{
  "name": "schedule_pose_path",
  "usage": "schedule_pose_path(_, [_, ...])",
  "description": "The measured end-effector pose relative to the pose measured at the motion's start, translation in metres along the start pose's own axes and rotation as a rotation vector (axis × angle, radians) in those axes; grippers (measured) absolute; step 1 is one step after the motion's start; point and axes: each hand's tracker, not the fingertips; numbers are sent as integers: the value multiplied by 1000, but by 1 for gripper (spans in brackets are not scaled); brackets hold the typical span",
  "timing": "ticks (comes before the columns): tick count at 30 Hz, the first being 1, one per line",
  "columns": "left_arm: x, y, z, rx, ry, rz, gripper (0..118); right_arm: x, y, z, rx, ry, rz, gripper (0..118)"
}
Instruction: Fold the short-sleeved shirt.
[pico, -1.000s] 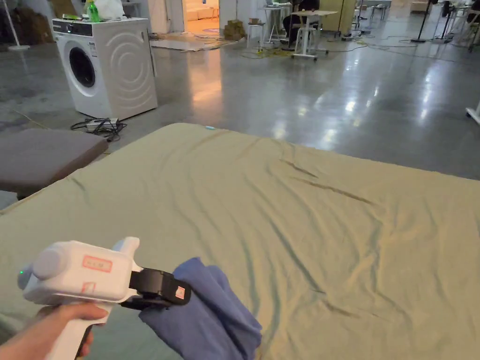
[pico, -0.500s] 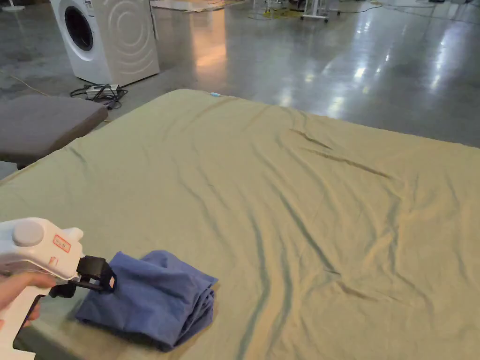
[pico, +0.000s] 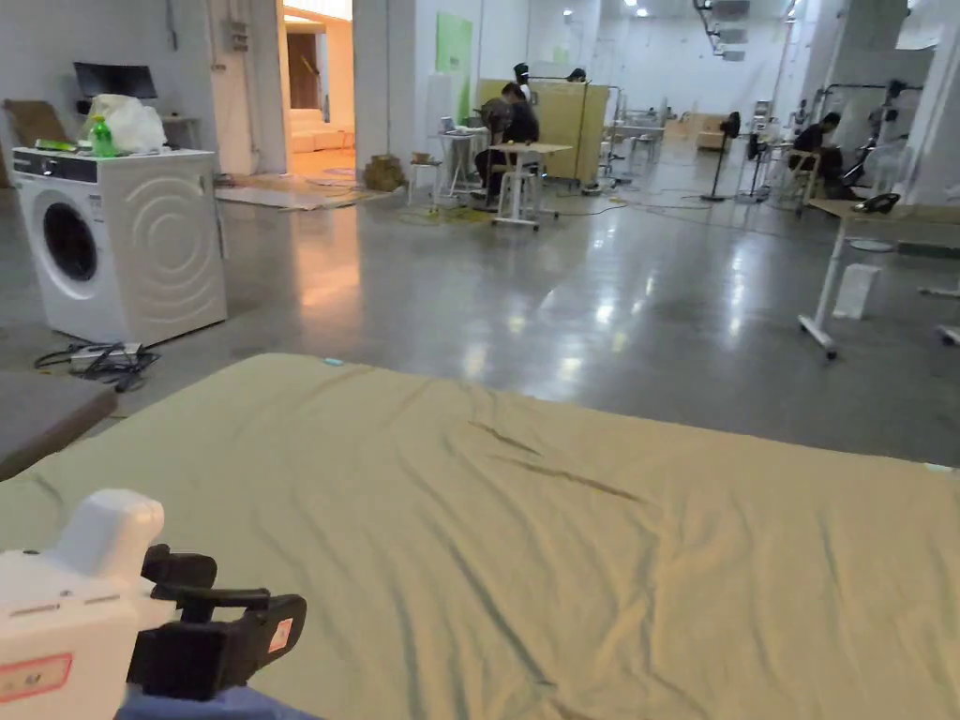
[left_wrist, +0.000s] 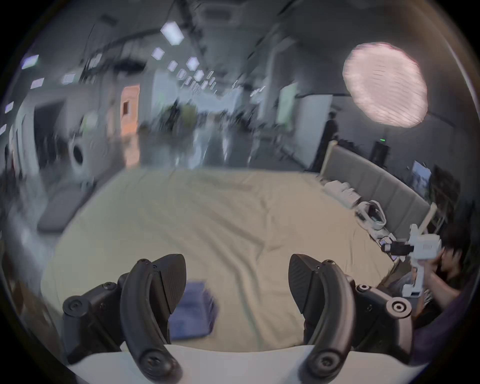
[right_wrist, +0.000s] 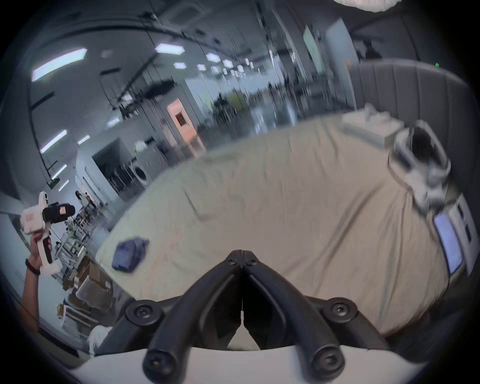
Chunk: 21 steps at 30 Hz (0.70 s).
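Currently two handheld grippers and one shirt are in the scene. The left gripper (left_wrist: 237, 283) has its two jaws spread wide apart in its own view; nothing lies between them and they touch nothing. In the head view the same left gripper (pico: 220, 623) sits at the lower left, raised above the bed, with a sliver of blue cloth just below it at the frame edge. The right gripper (right_wrist: 242, 256) has its two jaws pressed together at the tips, with nothing pinched between them. From the left gripper view, the right gripper (left_wrist: 389, 248) appears farther off at the right edge, held up by a hand (left_wrist: 432, 262); its jaw state cannot be told at that size.

One blue shirt (right_wrist: 130, 250) lies in a compact folded bundle on the bed sheet (right_wrist: 272, 207), near the sheet's edge on the left gripper's side. It is apart from both grippers. In the left gripper view the shirt (left_wrist: 193, 311) shows below and between the jaws, partly behind the left jaw, blurred.

One tan sheet (pico: 562, 525) covers the bed, with shallow creases. Farther off, one white washing machine (pico: 131, 244) stands on the glossy floor (pico: 609, 300). At the far end, seated people work at desks; details are too small to tell.
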Motion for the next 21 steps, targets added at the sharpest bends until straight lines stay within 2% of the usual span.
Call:
schedule_pose_path(3, [75,1,8,165,95,-120,83,-18,28,18,135,17,25,0])
schedule_pose_path(9, [160,-5,9,235,126,-164,83,-53,54,53,305,-30,204,0])
schedule_pose_path(12, [178,-12,12,219,110,-159,83,-62,51,64,347,-38,267,0])
schedule_pose_path(18, [201,-24,32,268,143,-194,81,-74,35,74,368,-128,400,0])
schedule_pose_path(20, [192,-27,35,259,145,-118,76,-76,28,74,406,-159,422,0])
schedule_pose_path(21, [189,-28,37,255,152,-97,68,-77,25,74,427,-186,412,0])
